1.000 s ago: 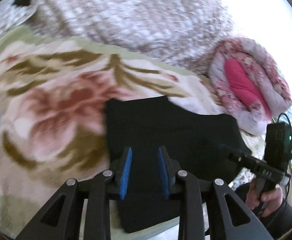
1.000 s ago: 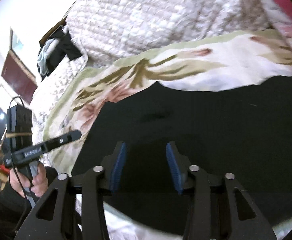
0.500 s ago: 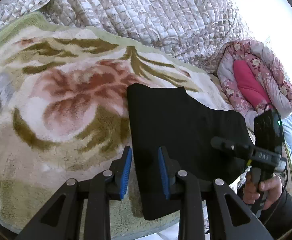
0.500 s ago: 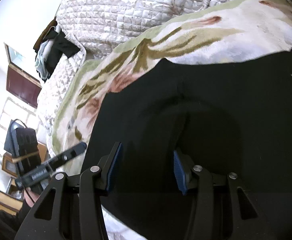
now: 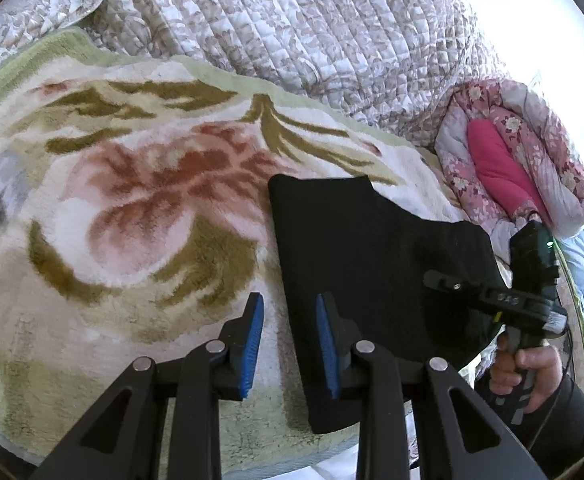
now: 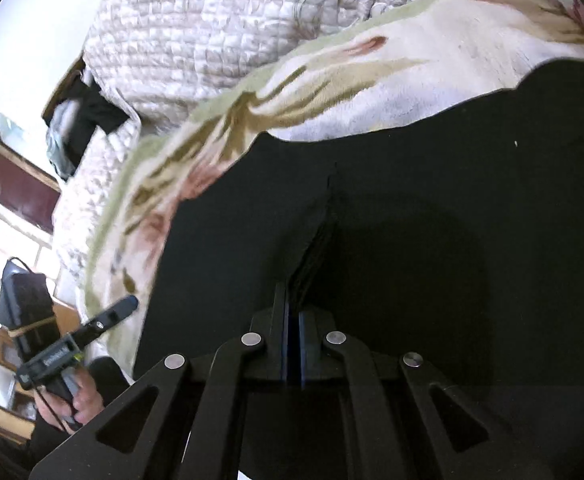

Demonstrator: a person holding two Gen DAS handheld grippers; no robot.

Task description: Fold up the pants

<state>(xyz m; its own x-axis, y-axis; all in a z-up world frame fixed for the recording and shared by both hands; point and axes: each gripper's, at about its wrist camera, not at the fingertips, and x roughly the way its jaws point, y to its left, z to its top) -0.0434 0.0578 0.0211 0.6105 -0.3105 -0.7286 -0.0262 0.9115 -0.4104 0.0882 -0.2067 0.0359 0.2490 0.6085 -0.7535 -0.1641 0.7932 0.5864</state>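
Having just closed, right claw (image 6: 292,320) pinches black pants (image 6: 412,240).

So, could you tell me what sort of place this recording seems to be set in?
Most likely a home bedroom, with the work done on a bed. The black folded pants lie on a plush cream blanket with a pink flower pattern, a quilted beige bedspread sits behind it, and a rolled pink floral duvet lies alongside.

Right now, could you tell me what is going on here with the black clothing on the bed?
A person is folding black pants on a floral blanket, holding a gripper in each hand. The right gripper has just closed, pinching a ridge of the pants' fabric. The left gripper hovers open at the pants' left edge, holding nothing.
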